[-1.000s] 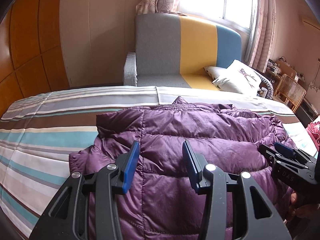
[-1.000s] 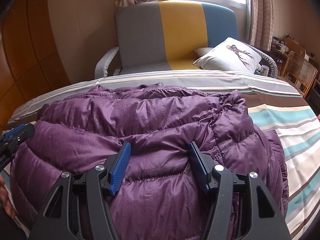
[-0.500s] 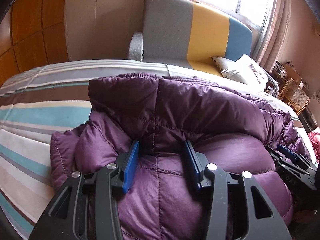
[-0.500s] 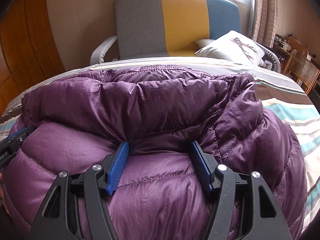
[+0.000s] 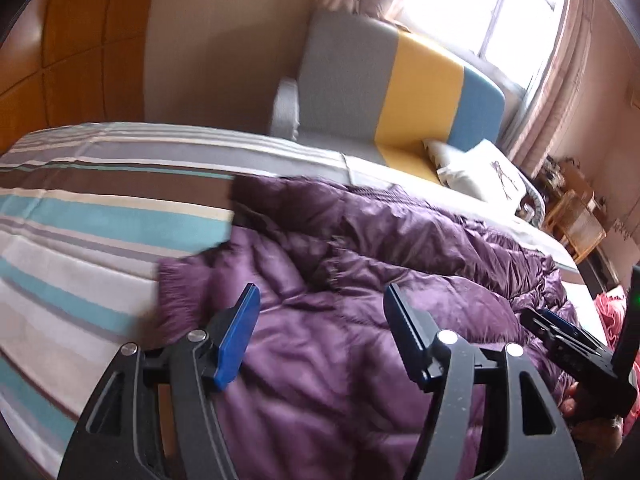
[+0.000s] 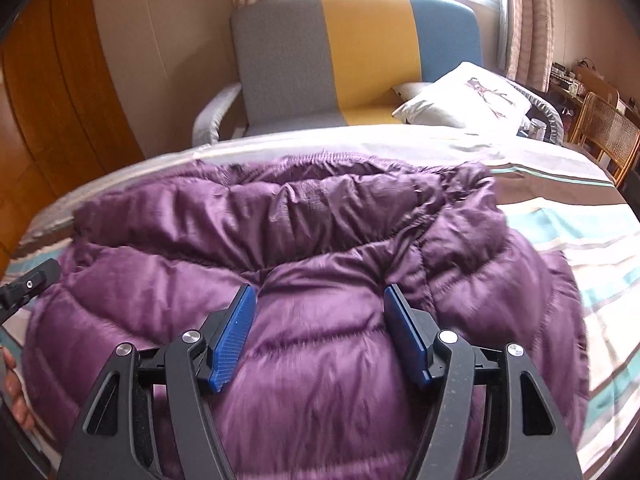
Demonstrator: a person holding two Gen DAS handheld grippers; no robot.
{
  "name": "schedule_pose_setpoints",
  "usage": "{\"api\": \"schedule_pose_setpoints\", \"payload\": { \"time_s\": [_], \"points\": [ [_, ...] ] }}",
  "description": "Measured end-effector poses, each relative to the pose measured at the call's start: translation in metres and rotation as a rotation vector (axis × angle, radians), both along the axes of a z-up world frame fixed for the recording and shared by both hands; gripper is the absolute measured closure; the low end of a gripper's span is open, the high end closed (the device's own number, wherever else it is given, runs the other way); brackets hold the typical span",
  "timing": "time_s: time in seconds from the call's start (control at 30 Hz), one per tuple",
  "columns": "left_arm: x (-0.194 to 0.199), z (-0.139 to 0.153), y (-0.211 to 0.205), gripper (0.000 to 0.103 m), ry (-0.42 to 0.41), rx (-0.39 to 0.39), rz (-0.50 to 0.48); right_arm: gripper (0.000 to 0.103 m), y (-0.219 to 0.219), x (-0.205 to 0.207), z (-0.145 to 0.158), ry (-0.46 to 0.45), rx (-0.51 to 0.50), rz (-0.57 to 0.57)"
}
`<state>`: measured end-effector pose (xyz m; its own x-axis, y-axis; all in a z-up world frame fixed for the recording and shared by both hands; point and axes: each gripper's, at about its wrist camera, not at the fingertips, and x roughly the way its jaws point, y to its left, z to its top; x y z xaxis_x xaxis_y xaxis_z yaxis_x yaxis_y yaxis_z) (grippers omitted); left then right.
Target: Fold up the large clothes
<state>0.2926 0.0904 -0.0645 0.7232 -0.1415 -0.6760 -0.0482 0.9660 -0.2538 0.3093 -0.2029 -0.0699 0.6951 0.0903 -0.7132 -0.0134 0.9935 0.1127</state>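
A purple quilted down jacket (image 5: pixel 360 280) lies bunched on the striped bed, its near part folded over toward the far part; it also fills the right wrist view (image 6: pixel 304 264). My left gripper (image 5: pixel 320 312) is open above the jacket's left side with nothing between its blue pads. My right gripper (image 6: pixel 318 308) is open over the jacket's near fold, empty too. The right gripper's tip shows at the left view's right edge (image 5: pixel 560 328).
The striped bedspread (image 5: pixel 100 216) extends left and, in the right wrist view (image 6: pixel 580 248), right of the jacket. A grey, yellow and blue sofa (image 6: pixel 360 60) with a white pillow (image 6: pixel 468 100) stands beyond the bed. A wicker chair (image 6: pixel 608 132) is at the far right.
Both grippers opened wider and let the jacket fold go, pulling back and up. The raised fold has dropped and the jacket lies flatter. The left view swung left.
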Motion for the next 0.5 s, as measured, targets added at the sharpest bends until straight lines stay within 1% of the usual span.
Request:
{"api": "schedule_pose_setpoints", "payload": {
  "time_s": [0.17,0.33,0.43,0.5],
  "points": [
    [-0.026,0.0,0.033,0.037,0.004,-0.04,0.064,0.037,-0.006,-0.04,0.014,-0.033,0.053,0.022],
    [-0.056,-0.016,0.058,0.035,0.043,-0.081,0.093,0.037,-0.006,-0.075,0.013,-0.03,0.057,0.045],
    [-0.073,-0.028,0.067,0.035,0.069,-0.131,0.091,0.037,-0.016,-0.096,0.018,-0.054,0.049,0.017],
    [-0.084,-0.035,0.071,0.035,0.079,-0.18,0.086,0.037,-0.031,-0.108,0.018,-0.056,0.05,-0.027]
  ]
}}
